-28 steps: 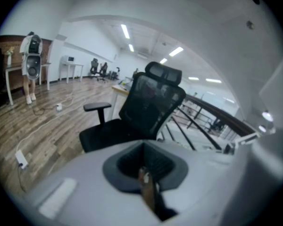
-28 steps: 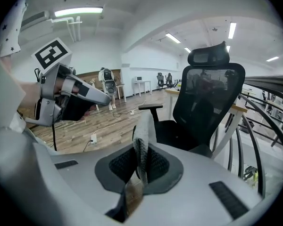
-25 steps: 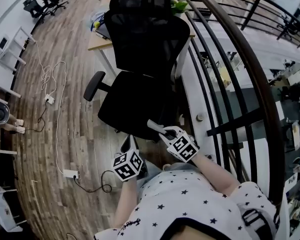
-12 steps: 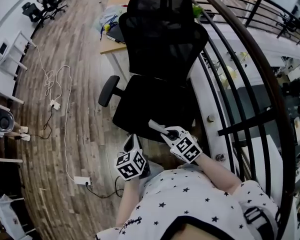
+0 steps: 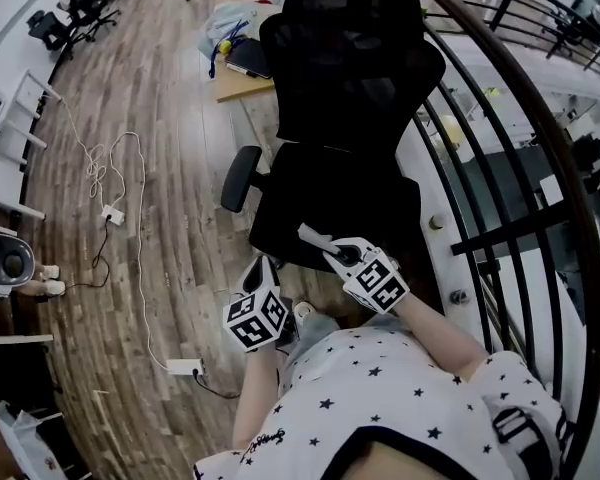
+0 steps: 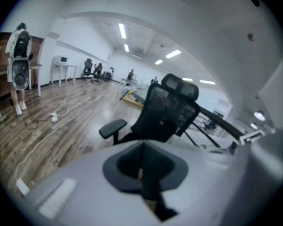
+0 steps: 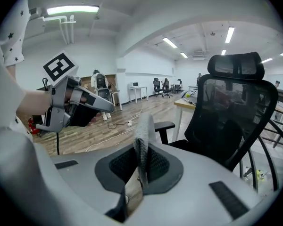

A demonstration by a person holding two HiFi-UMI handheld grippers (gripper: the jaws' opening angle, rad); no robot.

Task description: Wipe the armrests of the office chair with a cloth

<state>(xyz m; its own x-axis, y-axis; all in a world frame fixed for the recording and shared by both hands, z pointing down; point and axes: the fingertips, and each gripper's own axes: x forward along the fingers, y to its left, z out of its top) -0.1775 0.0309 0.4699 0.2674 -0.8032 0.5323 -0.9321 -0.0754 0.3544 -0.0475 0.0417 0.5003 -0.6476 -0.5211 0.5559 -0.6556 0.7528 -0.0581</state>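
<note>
With the right gripper (image 7: 141, 180), clamps a grey textured cloth (image 7: 142, 138), jaws closed tight on its lower part, strip standing upright above them. Holds the left gripper (image 6: 142, 177) with its 2 jaws pressed together and empty, at 8 o'clock of the right one in the head view, near it. Faces a black mesh office chair with headrest (image 5: 350, 98) at 12 o'clock, seat just beyond both grippers. Shows 1 black padded armrest (image 5: 242, 178) at 10 o'clock of the cloth, apart from it. Stands on a brown wooden plank floor (image 5: 130, 118), with a white cable (image 5: 115, 218) at 9 o'clock and a black curved railing (image 5: 510, 118) at 3 o'clock.
</note>
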